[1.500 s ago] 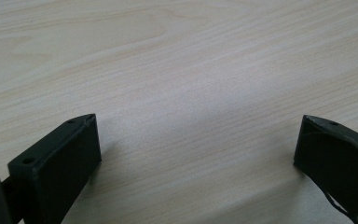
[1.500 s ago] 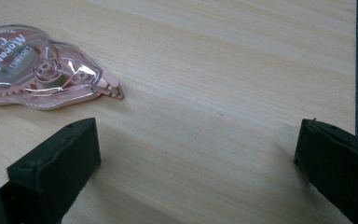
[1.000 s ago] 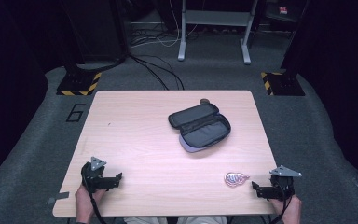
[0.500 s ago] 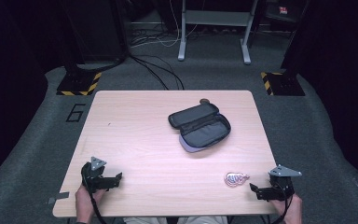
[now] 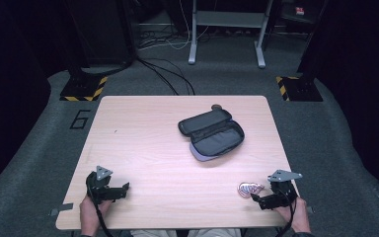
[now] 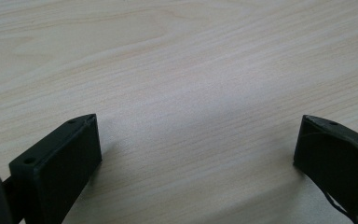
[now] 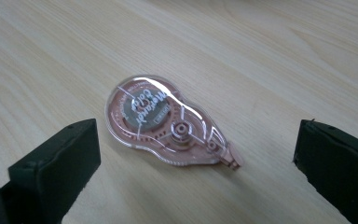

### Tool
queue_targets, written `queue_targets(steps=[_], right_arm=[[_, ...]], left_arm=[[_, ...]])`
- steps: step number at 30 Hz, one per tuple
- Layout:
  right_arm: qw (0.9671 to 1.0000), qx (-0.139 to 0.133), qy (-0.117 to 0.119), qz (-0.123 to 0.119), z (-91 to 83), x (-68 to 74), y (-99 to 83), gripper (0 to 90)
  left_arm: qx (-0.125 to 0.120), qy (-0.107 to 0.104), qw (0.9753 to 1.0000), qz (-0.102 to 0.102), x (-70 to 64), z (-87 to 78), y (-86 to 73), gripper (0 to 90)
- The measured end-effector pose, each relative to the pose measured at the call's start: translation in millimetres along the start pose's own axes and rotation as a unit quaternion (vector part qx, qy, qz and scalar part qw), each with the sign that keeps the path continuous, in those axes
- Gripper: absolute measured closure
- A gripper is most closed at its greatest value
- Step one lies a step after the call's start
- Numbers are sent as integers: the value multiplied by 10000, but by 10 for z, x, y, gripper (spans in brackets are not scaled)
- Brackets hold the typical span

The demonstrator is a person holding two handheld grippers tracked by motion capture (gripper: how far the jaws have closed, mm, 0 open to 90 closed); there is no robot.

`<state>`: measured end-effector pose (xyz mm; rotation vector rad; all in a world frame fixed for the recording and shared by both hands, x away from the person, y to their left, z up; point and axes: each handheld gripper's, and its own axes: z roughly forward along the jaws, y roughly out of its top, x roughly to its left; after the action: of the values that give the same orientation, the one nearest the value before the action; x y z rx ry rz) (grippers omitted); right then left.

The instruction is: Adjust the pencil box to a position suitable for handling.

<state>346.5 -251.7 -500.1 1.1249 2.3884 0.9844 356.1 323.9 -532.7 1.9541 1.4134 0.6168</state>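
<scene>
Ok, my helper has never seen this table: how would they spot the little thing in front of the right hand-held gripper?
On the wooden table, look at the near right corner, just ahead of the right hand-held gripper. There lies a correction tape dispenser, flat, small, clear pink plastic, unlike the big dark open pencil case mid-table.

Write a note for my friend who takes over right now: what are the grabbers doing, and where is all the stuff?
Left gripper: open, holding nothing, low over bare table at the near left.
Right gripper: open, holding nothing, at the near right, its jaws pointing at the correction tape roller.
The roller lies flat on the table between those jaws, not gripped.
Pencil case: lying open, past the middle of the table, apart from both grippers.
Done: nothing picked up.
Left, most likely: close on the roller, lift it and carry it to the open case.
</scene>
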Motion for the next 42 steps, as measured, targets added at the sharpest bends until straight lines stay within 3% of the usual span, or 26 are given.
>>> queue_targets(steps=[11, 12, 20, 42], right_arm=[[9996, 61, 220, -166, 141, 80, 62, 29], [9994, 158, 270, -141, 146, 94, 68, 33], [9987, 208, 353, -297, 225, 142, 84, 128], [9993, 249, 235, -114, 220, 168, 36, 300]], left_arm=[[41, -22, 10000, 8, 4, -5, 3, 5], [43, -20, 10000, 7, 4, -5, 3, 5], [43, -17, 10000, 8, 5, -4, 4, 5], [49, -17, 10000, 12, 5, -4, 4, 5]])
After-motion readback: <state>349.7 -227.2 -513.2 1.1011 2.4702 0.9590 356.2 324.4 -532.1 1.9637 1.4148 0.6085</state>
